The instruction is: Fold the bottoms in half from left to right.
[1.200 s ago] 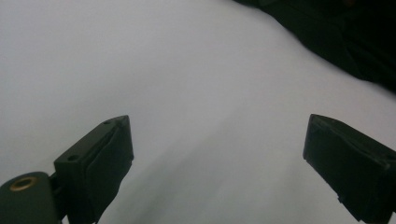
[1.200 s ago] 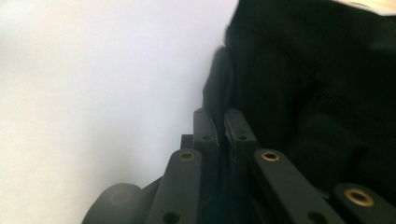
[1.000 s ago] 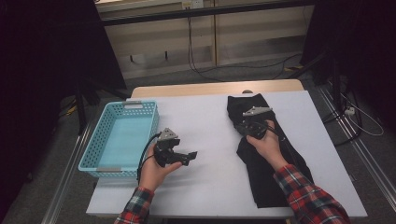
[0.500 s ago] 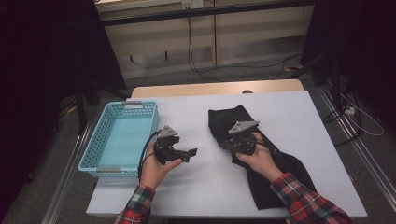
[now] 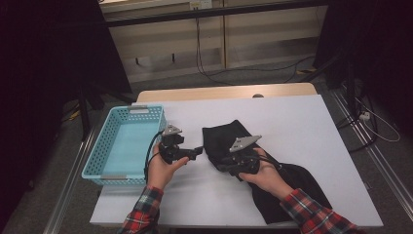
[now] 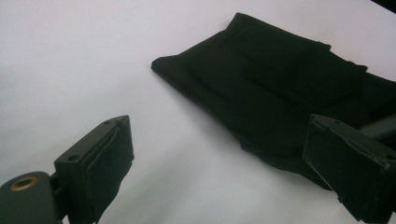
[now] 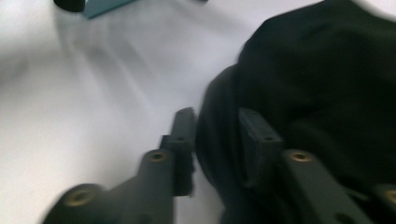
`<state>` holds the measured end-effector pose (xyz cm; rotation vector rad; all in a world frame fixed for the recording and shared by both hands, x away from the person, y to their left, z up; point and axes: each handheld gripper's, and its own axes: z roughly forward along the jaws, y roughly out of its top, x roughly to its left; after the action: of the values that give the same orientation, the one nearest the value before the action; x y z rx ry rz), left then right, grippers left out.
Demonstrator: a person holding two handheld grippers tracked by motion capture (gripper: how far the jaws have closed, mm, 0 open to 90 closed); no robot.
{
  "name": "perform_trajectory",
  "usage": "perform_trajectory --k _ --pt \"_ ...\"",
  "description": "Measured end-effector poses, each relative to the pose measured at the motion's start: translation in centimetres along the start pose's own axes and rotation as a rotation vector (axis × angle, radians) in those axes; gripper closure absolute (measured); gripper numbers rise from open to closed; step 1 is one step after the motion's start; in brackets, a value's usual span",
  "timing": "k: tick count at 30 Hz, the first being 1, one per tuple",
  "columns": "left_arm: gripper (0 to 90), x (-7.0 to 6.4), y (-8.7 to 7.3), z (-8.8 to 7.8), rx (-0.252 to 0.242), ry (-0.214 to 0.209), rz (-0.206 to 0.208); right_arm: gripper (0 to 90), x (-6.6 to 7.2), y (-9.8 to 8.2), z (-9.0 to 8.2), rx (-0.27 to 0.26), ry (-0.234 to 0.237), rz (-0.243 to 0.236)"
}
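A black cloth [image 5: 225, 138] lies on the white table [image 5: 302, 122], its far end folded over toward the middle and the rest trailing to the near right. My right gripper [image 5: 220, 164] rests on the fold's near-left edge. In the right gripper view its jaws [image 7: 217, 116] have just been opening, and a ridge of the cloth [image 7: 327, 70] stands loosely between them. My left gripper [image 5: 197, 152] hovers just left of the cloth, pointing right, open and holding nothing [image 6: 219, 140]. The cloth's folded corner [image 6: 280, 84] lies ahead of it.
A light blue plastic basket [image 5: 124, 109] stands at the table's left edge, beside my left hand; its corner [image 7: 100, 5] also appears in the right gripper view. Bare white table stretches behind and to the right of the cloth. Cables lie on the floor beyond.
My right hand moved left and toward me, dragging the cloth's far end over into a fold near the table's middle. Its jaws went from shut to apart. The left hand stayed put.
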<state>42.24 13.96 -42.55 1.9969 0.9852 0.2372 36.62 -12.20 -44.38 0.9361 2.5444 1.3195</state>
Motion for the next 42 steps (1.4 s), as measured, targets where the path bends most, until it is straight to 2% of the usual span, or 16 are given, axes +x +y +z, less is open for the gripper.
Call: perform_trajectory --k 1,4,6,9,14,17,22,25,29,31,33,34,37,38,40,42 --pt "8.4 0.0 0.0 0.1 0.003 -0.001 0.002 48.9 -0.2 0.1 -0.5 -0.016 -0.023 0.016" --pt "8.4 0.0 0.3 0.5 0.005 0.017 0.008 39.9 -1.0 0.4 -2.2 -0.049 -0.065 0.033" --pt "8.4 0.1 0.4 0.9 0.013 0.029 0.014 39.0 -1.6 0.4 -3.3 -0.046 -0.125 -0.004" --pt "9.0 0.4 0.4 1.7 0.016 0.038 -0.005 32.5 -2.4 0.2 -4.7 -0.078 -0.152 0.046" --pt "12.3 0.4 0.8 3.0 0.02 0.036 0.003 28.9 -3.1 -0.6 -6.5 -0.088 -0.213 0.054" --pt "17.3 0.0 1.1 3.8 0.03 0.025 0.027 27.8 -3.6 -1.5 -7.2 -0.083 -0.235 0.076" --pt "23.3 -0.3 1.3 5.4 0.055 0.009 0.012 25.7 -4.4 -2.9 -8.7 -0.087 -0.275 0.121" --pt "30.4 -0.4 1.2 6.3 0.083 -0.012 0.005 23.8 -4.9 -3.7 -9.8 -0.098 -0.301 0.146" --pt "40.9 -0.9 1.4 7.1 0.107 0.0 0.023 23.7 -5.2 -4.7 -11.2 -0.102 -0.338 0.162" --pt "50.9 -1.1 1.6 7.3 0.11 -0.012 -0.013 23.8 -5.3 -5.2 -11.8 -0.106 -0.351 0.177" --pt "54.9 -1.2 1.8 7.3 0.128 0.001 -0.012 23.7 -5.4 -5.7 -12.3 -0.104 -0.362 0.188" --pt "56.9 -1.2 1.8 7.4 0.128 -0.002 -0.028 23.8 -5.4 -5.9 -12.6 -0.104 -0.368 0.196" --pt "74.1 -1.4 1.8 7.7 0.131 -0.046 -0.071 24.2 -5.4 -6.5 -13.2 -0.105 -0.382 0.206" --pt "78.5 -1.5 1.9 7.7 0.13 -0.041 -0.069 24.2 -5.4 -6.6 -13.3 -0.107 -0.387 0.21" --pt "80.7 -1.5 2.2 7.6 0.126 -0.034 -0.055 24.3 -5.5 -6.8 -13.6 -0.11 -0.392 0.212" --pt "81.5 -1.2 2.4 7.3 0.096 -0.019 -0.066 24.3 -5.4 -6.9 -13.8 -0.113 -0.394 0.214"
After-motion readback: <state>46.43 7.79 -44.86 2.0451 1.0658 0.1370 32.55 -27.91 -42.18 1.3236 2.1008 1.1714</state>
